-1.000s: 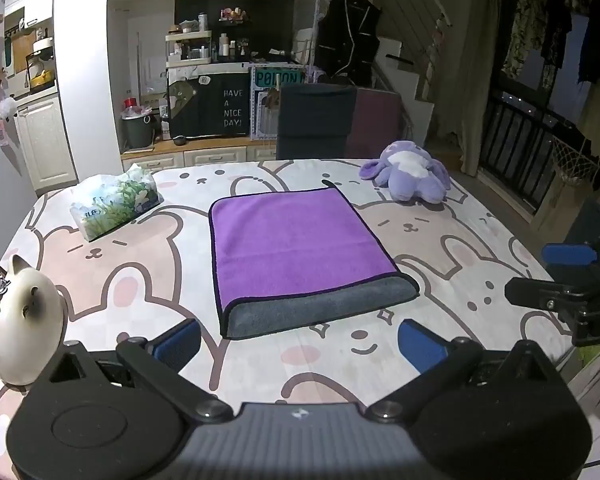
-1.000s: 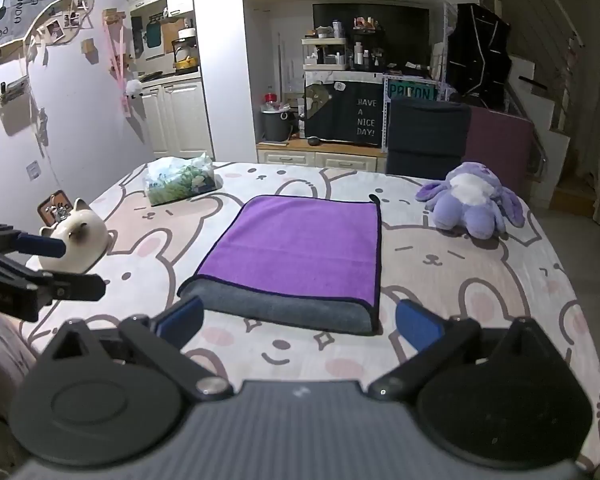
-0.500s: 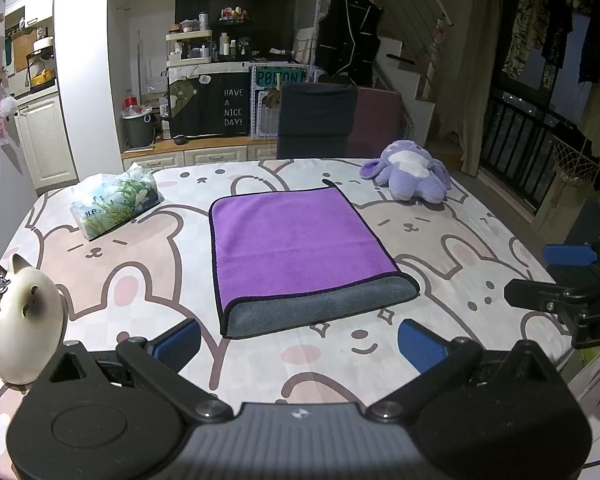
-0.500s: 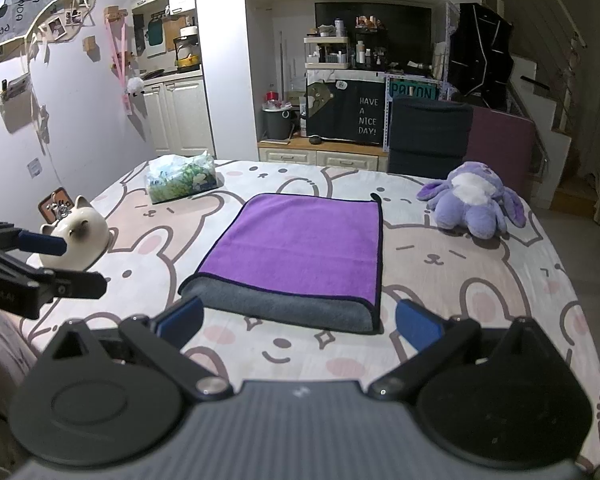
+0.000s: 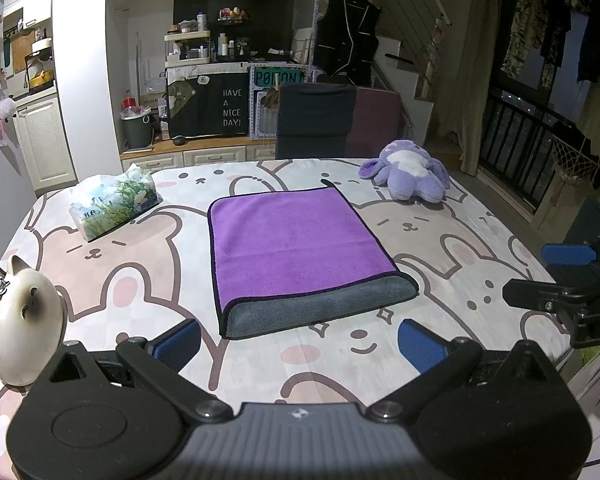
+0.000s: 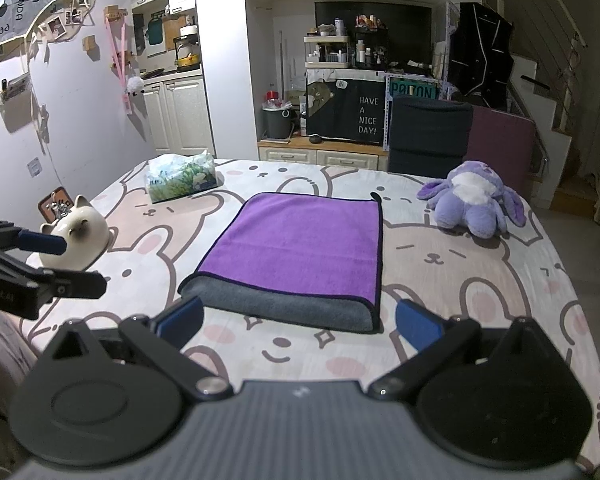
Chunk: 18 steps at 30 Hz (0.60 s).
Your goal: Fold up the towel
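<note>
A purple towel (image 5: pixel 296 240) with a grey underside lies folded flat in the middle of the table, its grey fold edge toward me; it also shows in the right wrist view (image 6: pixel 300 248). My left gripper (image 5: pixel 300 344) is open and empty, hovering just short of the towel's near edge. My right gripper (image 6: pixel 298 322) is open and empty, also just short of the near edge. The right gripper shows at the right edge of the left wrist view (image 5: pixel 572 280), and the left gripper at the left edge of the right wrist view (image 6: pixel 32 264).
The table (image 5: pixel 460 248) has a rabbit-print cloth. A tissue pack (image 5: pixel 112 204) lies at the back left, a purple plush (image 5: pixel 408 176) at the back right, a white cat figurine (image 5: pixel 20 320) at the near left. A dark chair (image 5: pixel 316 120) stands behind the table.
</note>
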Each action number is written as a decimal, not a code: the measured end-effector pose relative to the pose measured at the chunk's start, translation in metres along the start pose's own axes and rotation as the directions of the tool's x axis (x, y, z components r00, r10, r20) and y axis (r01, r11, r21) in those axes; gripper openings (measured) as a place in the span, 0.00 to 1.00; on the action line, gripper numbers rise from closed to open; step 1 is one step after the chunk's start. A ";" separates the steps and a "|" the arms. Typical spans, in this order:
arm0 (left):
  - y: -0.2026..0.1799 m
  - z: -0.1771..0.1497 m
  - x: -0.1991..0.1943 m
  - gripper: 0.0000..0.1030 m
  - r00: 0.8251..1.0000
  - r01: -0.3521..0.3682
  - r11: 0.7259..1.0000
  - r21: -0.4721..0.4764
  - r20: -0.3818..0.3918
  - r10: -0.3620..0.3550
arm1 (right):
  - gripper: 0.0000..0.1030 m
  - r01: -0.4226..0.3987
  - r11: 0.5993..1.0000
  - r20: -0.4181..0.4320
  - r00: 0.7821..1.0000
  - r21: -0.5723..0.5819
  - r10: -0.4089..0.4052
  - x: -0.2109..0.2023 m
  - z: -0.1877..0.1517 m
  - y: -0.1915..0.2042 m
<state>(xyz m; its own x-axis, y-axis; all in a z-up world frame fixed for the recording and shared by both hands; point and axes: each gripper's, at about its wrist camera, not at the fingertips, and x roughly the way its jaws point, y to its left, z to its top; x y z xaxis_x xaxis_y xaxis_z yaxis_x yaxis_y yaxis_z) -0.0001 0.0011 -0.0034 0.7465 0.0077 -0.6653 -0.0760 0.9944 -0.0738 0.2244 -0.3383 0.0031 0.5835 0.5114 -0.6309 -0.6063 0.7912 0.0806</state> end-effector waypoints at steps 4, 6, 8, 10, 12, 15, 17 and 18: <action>0.000 0.000 0.000 1.00 1.000 0.000 1.000 0.000 0.000 0.000 | 1.00 0.000 1.000 -0.001 1.000 0.000 0.000 0.000 0.000 -0.001; 0.000 -0.001 0.000 1.00 1.000 0.000 1.000 0.001 0.000 0.000 | 1.00 0.000 1.000 -0.001 1.000 0.001 0.000 0.000 0.000 -0.001; 0.001 -0.001 0.001 1.00 1.000 0.000 1.000 0.001 0.001 0.000 | 1.00 0.000 1.000 -0.001 1.000 0.000 0.000 0.000 0.000 0.000; 0.000 0.000 0.000 1.00 1.000 -0.001 1.000 0.001 0.000 0.001 | 1.00 0.000 1.000 -0.001 1.000 0.001 0.000 0.000 0.000 0.000; 0.000 0.000 0.000 1.00 1.000 -0.001 1.000 0.001 -0.001 0.001 | 1.00 0.000 1.000 -0.001 1.000 0.000 0.000 0.000 0.001 -0.001; 0.000 0.000 0.000 1.00 1.000 -0.001 1.000 0.001 0.000 0.001 | 1.00 0.000 1.000 -0.001 1.000 0.000 0.000 0.000 0.001 -0.001; 0.000 0.000 0.000 1.00 1.000 -0.001 1.000 0.001 -0.001 0.001 | 1.00 0.000 1.000 -0.002 1.000 0.000 0.000 0.000 0.000 0.000; 0.000 0.000 0.000 1.00 1.000 -0.002 1.000 0.002 0.000 0.002 | 1.00 0.000 1.000 -0.002 1.000 0.001 0.000 0.000 0.000 0.000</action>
<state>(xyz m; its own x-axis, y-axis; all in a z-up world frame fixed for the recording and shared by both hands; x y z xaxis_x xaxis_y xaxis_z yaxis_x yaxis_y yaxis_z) 0.0000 0.0006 -0.0029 0.7461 0.0094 -0.6658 -0.0763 0.9945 -0.0714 0.2246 -0.3382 0.0032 0.5827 0.5106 -0.6322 -0.6058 0.7915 0.0809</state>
